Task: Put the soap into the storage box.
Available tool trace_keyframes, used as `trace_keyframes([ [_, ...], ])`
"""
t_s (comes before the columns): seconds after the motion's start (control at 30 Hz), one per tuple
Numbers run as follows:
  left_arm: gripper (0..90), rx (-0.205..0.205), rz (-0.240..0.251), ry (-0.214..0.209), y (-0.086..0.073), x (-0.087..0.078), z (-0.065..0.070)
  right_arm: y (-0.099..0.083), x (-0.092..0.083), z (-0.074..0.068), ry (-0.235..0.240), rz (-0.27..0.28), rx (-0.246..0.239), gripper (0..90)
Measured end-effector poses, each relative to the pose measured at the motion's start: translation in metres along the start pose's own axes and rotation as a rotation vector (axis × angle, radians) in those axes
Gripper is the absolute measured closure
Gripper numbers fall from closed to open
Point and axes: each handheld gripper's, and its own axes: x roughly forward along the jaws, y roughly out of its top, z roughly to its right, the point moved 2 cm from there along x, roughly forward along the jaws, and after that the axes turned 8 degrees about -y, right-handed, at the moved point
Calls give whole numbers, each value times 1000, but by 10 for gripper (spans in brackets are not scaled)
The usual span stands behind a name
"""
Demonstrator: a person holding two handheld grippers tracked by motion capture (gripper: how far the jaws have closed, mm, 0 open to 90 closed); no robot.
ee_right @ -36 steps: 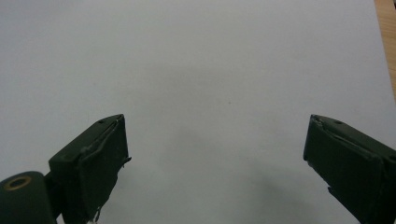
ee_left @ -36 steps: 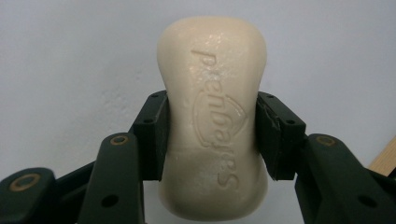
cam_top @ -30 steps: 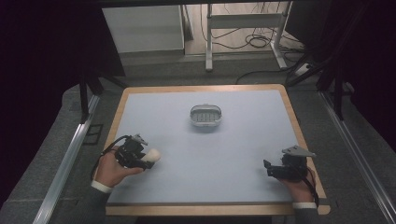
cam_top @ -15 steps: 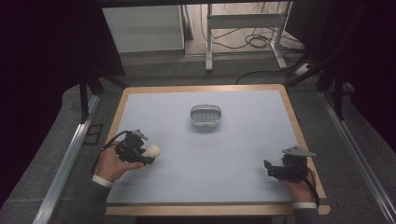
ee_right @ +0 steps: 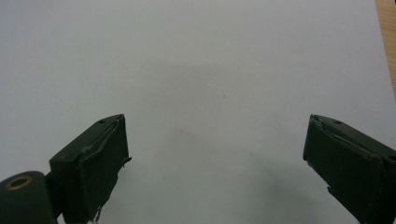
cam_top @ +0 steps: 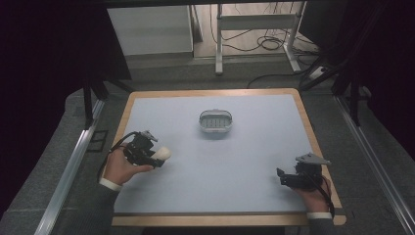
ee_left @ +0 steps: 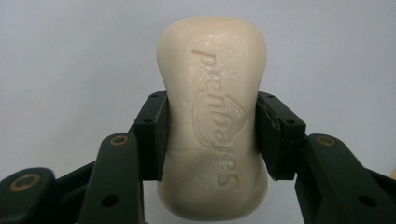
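The bar of soap (ee_left: 212,121) sits clamped across its narrow waist by the left claw (ee_left: 211,135), one black jaw pressed to each side, embossed face toward the camera. In the left gripper view its long axis runs up and down the frame, away from the claw. In the high view the soap (cam_top: 163,154) shows at the lower left of the frame, its free end pointing right, toward the table's middle.

The pick-up looks done. What is left, I judge, is carrying the soap to the grey soap dish (cam_top: 215,121) at the upper centre of the table (cam_top: 254,147), well apart from it.

The right claw (cam_top: 280,175) rests at the lower right, jaws spread wide over bare table, holding nothing.
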Motion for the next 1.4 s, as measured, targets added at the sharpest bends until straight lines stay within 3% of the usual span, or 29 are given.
trace_keyframes([
  [0.6, 497, 12, -1, 3, 14, 0, -3, 0, 0, 0, -5, 14, -9, 65],
  [1.4, 497, 27, -8, -5, 45, 10, -10, -1, 2, -1, -5, 6, -14, 65],
])
